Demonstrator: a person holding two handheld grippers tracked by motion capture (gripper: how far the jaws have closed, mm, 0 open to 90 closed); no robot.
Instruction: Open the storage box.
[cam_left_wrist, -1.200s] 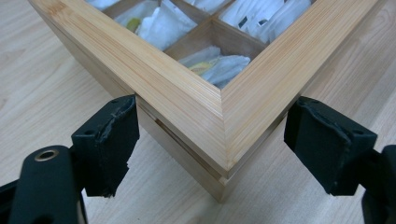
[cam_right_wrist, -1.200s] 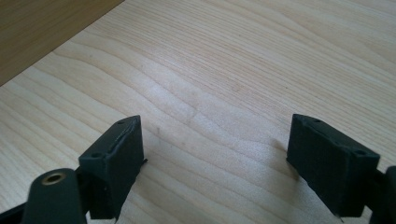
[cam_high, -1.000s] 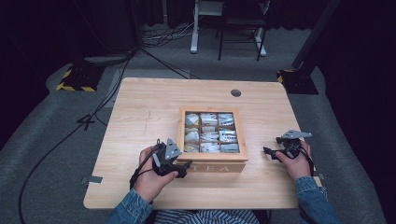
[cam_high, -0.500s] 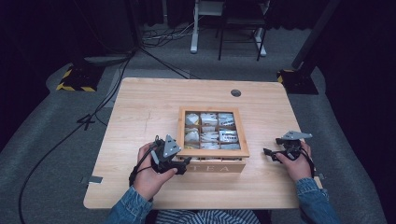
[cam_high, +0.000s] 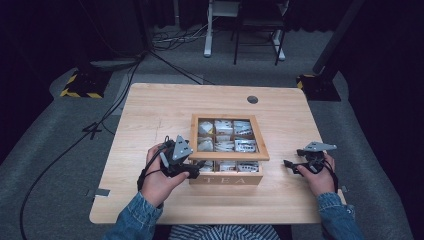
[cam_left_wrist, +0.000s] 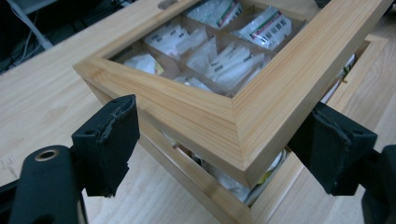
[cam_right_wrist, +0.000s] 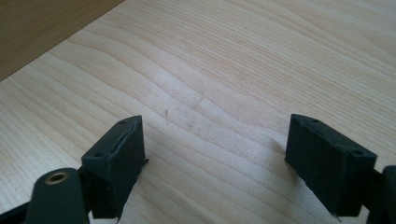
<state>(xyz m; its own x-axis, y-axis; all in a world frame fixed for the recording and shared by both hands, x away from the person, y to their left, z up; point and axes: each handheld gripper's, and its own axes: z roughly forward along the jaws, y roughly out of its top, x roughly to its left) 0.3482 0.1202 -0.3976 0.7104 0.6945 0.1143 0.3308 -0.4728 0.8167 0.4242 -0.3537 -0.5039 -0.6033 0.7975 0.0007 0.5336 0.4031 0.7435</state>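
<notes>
A wooden tea box (cam_high: 225, 178) marked TEA stands mid-table, with several compartments of white tea bags (cam_high: 235, 137) under its windowed lid (cam_high: 230, 156). My left gripper (cam_high: 192, 170) grips the lid's front left corner and holds that edge raised off the box. In the left gripper view the lid corner (cam_left_wrist: 210, 107) sits between the pads of the left gripper (cam_left_wrist: 219, 140), with a gap down to the box wall (cam_left_wrist: 196, 184). Off to the right of the box, my right gripper (cam_high: 291, 165) stands open. The right gripper (cam_right_wrist: 219, 158) has only bare table (cam_right_wrist: 210, 70) between its jaws.
A round cable hole (cam_high: 252, 99) lies near the table's far edge. Beyond the table are desk legs (cam_high: 207, 30), floor cables (cam_high: 165, 45) and a yellow-black striped base (cam_high: 80, 85). The person's denim sleeves (cam_high: 135, 220) come in at the near edge.
My left gripper has risen a little and the lid's front edge has come up off the box with it. The right hand has stayed put.
</notes>
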